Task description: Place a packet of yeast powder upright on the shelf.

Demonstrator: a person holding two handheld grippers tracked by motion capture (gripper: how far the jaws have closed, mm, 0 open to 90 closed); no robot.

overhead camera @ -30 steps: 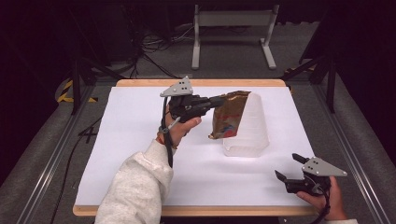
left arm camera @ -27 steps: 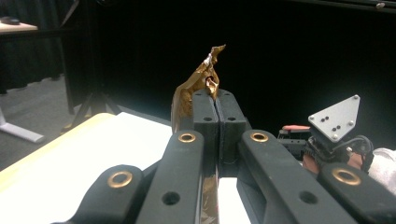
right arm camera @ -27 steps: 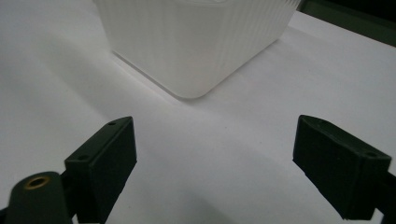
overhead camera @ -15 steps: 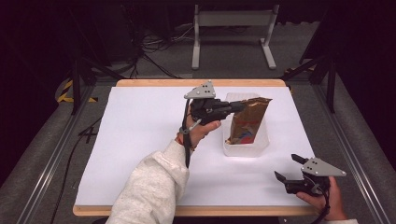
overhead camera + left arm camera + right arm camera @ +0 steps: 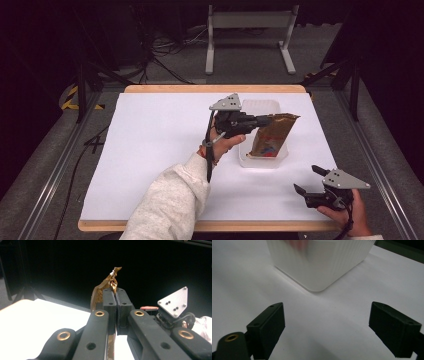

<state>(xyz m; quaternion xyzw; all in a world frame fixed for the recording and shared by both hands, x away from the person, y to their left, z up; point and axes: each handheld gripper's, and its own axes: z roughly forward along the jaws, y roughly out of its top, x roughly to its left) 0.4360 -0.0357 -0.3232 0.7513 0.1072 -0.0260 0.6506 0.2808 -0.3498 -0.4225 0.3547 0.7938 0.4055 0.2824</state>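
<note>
A crinkled gold snack bag (image 5: 274, 135) hangs upright over a clear ribbed plastic bin (image 5: 265, 159), its lower end inside the bin. My left gripper (image 5: 265, 120) is shut on the bag's top edge; in the left gripper view the closed jaws pinch the gold foil (image 5: 106, 285). My right gripper (image 5: 307, 180) rests near the table's front right corner, open with nothing between its jaws. In the right gripper view the bin (image 5: 319, 262) stands just ahead of the open gripper (image 5: 327, 326).
The white table top (image 5: 150, 150) has a wooden rim and lies bare left of the bin. Dark floor, cables and a metal stand (image 5: 247, 30) lie beyond the far edge. In the left gripper view the right gripper's grey plate (image 5: 175, 301) shows farther off.
My left gripper has carried the bag rightward, from beside the bin's left to over the bin. The right gripper has stayed in place.
</note>
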